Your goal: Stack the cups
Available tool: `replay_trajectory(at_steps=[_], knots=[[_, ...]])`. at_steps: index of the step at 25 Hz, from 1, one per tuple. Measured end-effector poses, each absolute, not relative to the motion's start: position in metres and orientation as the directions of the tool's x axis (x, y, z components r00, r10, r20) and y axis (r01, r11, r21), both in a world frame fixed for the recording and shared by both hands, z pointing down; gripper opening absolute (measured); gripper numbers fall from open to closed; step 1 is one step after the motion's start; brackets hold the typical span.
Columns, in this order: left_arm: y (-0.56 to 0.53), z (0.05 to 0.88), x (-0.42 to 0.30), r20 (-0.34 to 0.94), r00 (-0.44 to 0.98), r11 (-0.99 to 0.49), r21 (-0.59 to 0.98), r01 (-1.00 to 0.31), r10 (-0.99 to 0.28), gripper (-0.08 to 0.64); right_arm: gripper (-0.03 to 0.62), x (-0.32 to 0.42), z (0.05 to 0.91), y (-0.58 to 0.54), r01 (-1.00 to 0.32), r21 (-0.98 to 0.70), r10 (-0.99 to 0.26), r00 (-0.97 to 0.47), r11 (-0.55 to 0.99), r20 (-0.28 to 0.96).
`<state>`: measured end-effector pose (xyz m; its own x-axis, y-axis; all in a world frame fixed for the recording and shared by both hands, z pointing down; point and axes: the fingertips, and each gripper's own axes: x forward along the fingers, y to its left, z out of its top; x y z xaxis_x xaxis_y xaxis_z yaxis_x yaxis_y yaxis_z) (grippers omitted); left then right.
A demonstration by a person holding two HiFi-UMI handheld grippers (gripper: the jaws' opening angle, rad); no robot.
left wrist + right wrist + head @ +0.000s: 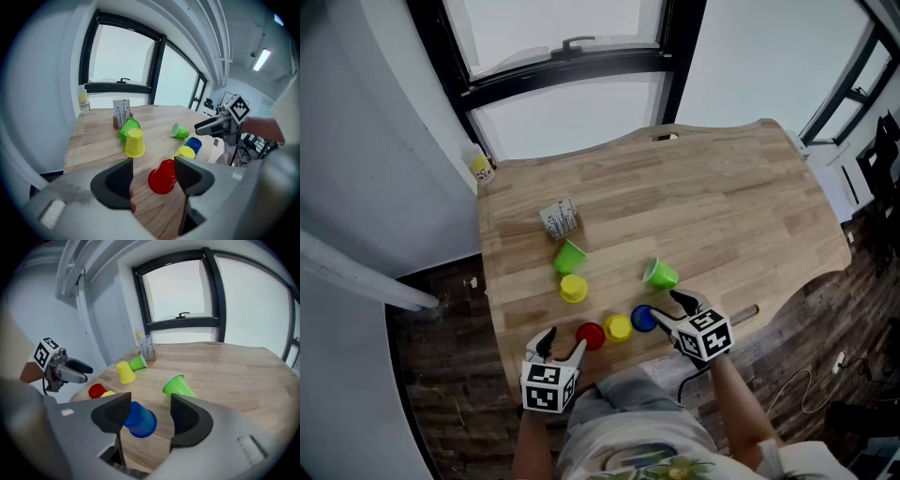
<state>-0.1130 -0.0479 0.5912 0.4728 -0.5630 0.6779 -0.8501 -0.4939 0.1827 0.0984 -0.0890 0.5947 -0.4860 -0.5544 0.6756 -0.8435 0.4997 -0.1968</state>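
Left hand-held gripper (pixel 153 165): I read jaws wide, nothing gripped, with the red cup (pixel 162 177) just ahead. Right hand-held gripper (pixel 149 401): jaws wide, and the blue cup (pixel 139 420) lies loose on the bench (pixel 225 366) just ahead.

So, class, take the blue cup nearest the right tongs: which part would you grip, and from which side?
Across its round side wall, one pad either side. The blue cup seems to lie tipped over with one end facing the right tongs, which are open, so come straight on from where those tongs are. A yellow cup crowds its far side.
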Motion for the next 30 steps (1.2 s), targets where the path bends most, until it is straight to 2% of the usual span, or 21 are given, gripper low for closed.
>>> replay_trajectory(at_steps=[8, 18, 30], knots=[[-0.076, 0.582, -0.137, 0.651, 0.474, -0.446, 0.225, -0.866, -0.593, 0.288, 0.276, 0.131, 0.612, -0.109, -0.886, -0.137, -0.565, -0.395, 0.444, 0.725], [-0.138, 0.564, -0.178, 0.629, 0.426, -0.390, 0.204, -0.898, -0.651, 0.288, 0.281, 0.142, 0.632, -0.124, -0.865, -0.021, -0.518, -0.319, 0.501, 0.794], [-0.200, 0.592, -0.170, 0.679, 0.455, -0.437, 0.215, -0.873, -0.576, 0.288, 0.291, 0.152, 0.653, -0.136, -0.828, 0.011, -0.430, -0.279, 0.560, 0.859]])
